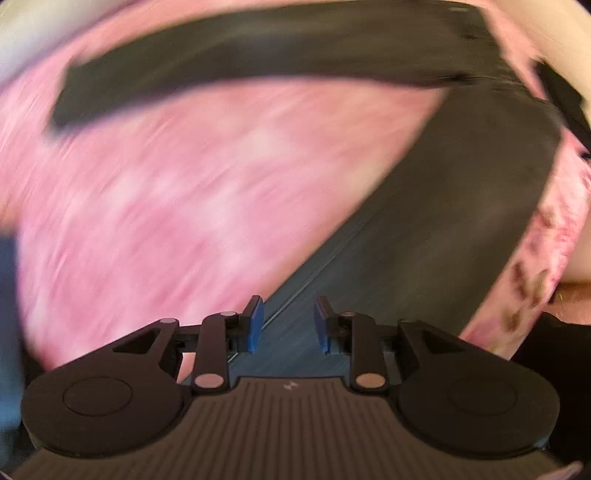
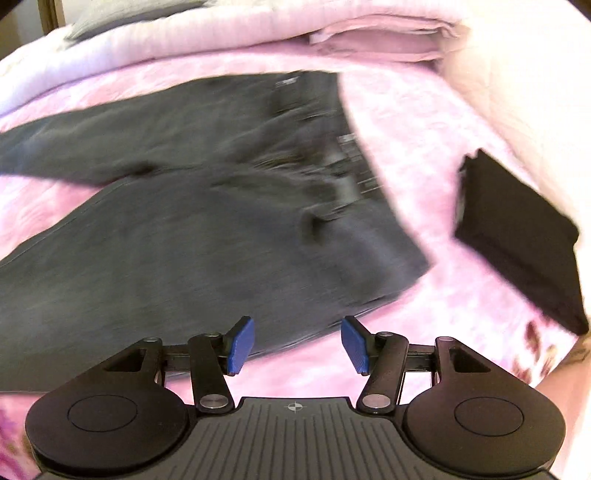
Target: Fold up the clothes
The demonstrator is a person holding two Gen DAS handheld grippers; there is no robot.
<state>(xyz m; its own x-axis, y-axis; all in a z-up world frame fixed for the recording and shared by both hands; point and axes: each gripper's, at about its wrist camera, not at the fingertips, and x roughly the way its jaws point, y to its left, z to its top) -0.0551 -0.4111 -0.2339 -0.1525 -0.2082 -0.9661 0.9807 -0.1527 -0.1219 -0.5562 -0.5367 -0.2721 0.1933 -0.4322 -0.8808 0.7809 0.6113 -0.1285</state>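
Note:
A pair of dark grey trousers [image 2: 207,206] lies spread on a pink patterned bedspread [image 2: 424,122], waistband toward the right and both legs running left. The left wrist view is blurred; it shows the two trouser legs [image 1: 443,229] splayed apart over the bedspread [image 1: 184,206]. My left gripper [image 1: 288,323] hovers above the near leg's edge, its blue pads a small gap apart with nothing between them. My right gripper [image 2: 299,345] stands open above the lower edge of the trousers, nothing between its pads.
A folded black garment [image 2: 524,236] lies at the right on the bedspread. Folded pink linen [image 2: 380,37] and a pale quilt [image 2: 184,33] are stacked at the far side. A cream cover [image 2: 535,92] rises at the right. A hand [image 1: 576,299] shows at the left view's right edge.

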